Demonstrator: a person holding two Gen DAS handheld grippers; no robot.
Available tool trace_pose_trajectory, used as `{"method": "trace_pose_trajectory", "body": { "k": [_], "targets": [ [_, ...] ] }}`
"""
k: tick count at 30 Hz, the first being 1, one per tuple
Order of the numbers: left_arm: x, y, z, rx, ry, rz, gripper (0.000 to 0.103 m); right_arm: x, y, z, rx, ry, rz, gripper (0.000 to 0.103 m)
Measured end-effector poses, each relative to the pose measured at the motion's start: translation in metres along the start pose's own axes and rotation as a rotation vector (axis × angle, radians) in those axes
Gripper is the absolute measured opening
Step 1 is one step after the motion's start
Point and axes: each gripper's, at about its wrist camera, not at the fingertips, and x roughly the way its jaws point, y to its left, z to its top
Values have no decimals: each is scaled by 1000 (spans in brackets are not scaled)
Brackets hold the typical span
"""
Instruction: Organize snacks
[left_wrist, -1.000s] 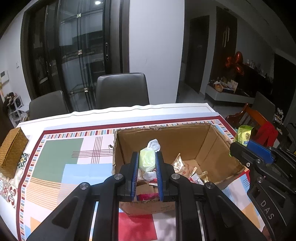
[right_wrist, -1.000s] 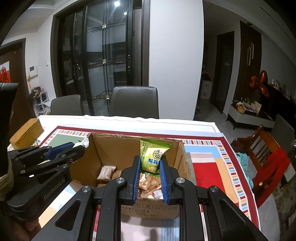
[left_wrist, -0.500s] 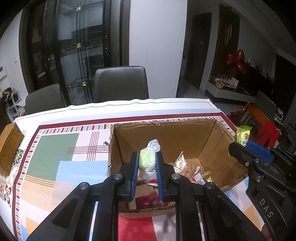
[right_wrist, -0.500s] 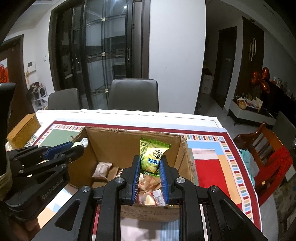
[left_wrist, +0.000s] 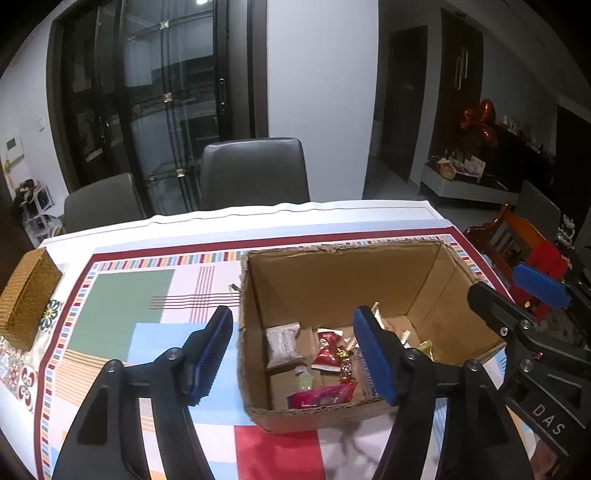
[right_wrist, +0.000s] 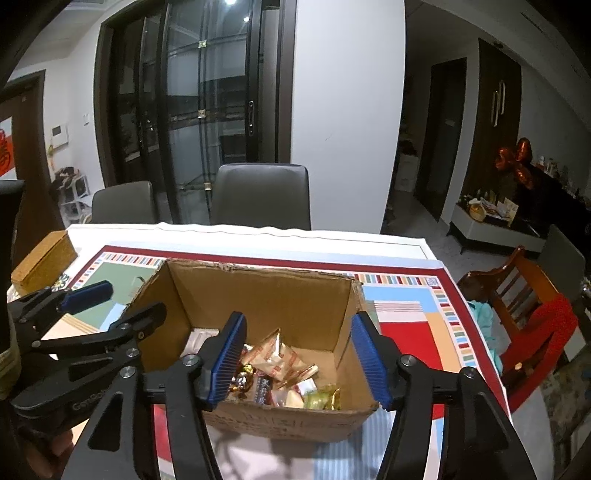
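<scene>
**Both tools spreading over the snack box**

In the left wrist view the left tool (left_wrist: 295, 350) sits in the lower middle of the frame, its jaws opening with nothing pinched between them; one blue pad lies left of the cardboard box (left_wrist: 332, 280), the other over its inside. The box stands at centre right on the patterned surface (left_wrist: 125, 295). On its floor lie a white packet (left_wrist: 282, 343), red wrappers (left_wrist: 327, 393) and a small pale green piece (left_wrist: 304, 380).

In the right wrist view the right tool (right_wrist: 299, 362) fills the lower middle, jaws likewise opening and empty, above loose snacks (right_wrist: 280, 363) in the box's lower right part. A woven case (right_wrist: 44, 262) rests at the left edge of the frame.
</scene>
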Motion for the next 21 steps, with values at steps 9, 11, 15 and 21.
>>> {"method": "trace_pose_trajectory", "body": {
  "k": [9,11,15,21],
  "targets": [
    [-13,5,0,-11,-15,21,73,-13,-1,0,11,-18,-14,63],
    [-17,6,-1,-13,-19,23,74,-17,-2,-1,20,-22,-18,68],
    [-26,6,-3,-22,-24,30,77,-24,-4,-2,29,-28,-21,69],
    [-41,9,-7,-34,-41,51,83,-38,-3,-4,41,-33,-27,69]
  ]
}}
